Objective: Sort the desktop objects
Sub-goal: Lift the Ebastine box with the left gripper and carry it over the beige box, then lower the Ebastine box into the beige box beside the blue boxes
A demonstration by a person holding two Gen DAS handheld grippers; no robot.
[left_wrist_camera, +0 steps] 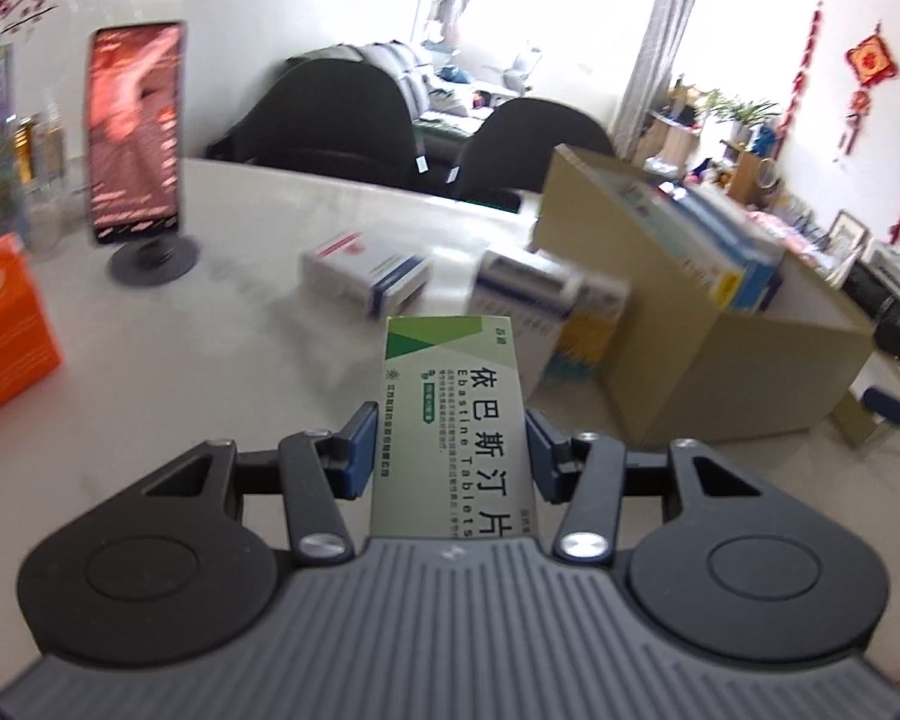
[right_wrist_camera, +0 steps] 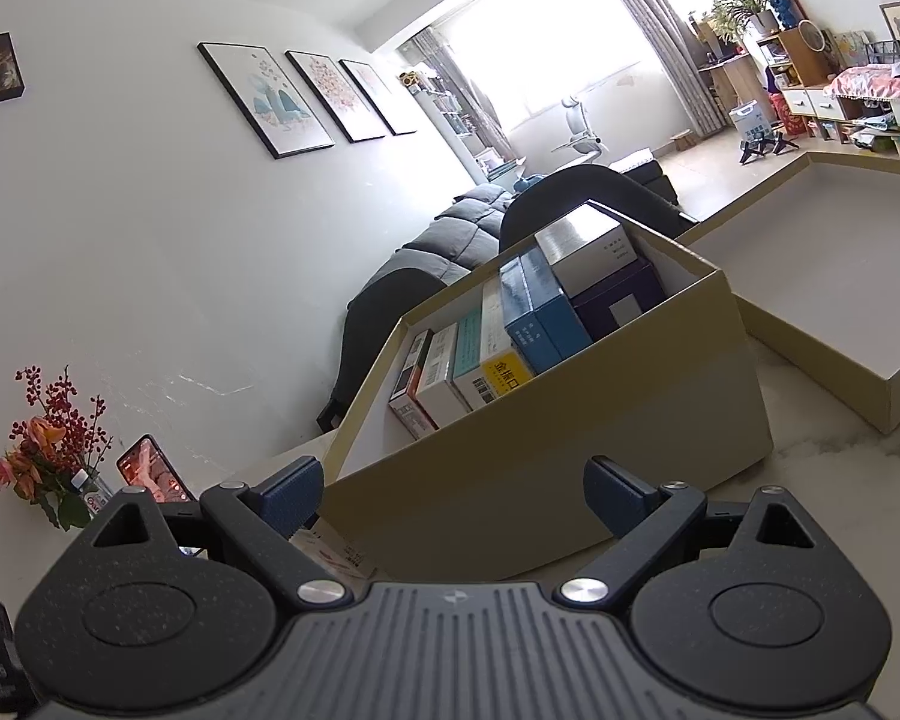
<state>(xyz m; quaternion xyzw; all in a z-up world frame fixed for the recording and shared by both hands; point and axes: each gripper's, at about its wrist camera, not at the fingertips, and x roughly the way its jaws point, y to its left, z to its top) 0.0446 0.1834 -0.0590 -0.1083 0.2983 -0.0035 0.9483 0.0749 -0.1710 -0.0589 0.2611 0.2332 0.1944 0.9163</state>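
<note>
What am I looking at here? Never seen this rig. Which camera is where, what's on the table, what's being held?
No robot arm: a person holds a two-finger gripper in each hand, and a fisheye camera on each looks forward along its fingers.

The left wrist picture shows the left gripper shut on a green and white tablet box, held above the white table. On the table lie two more medicine boxes, an orange box, a phone on a stand and a tan cardboard box.

The right wrist picture shows the right gripper open and empty, facing that cardboard box, where packets stand in a row. Its lid lies beside it.
</note>
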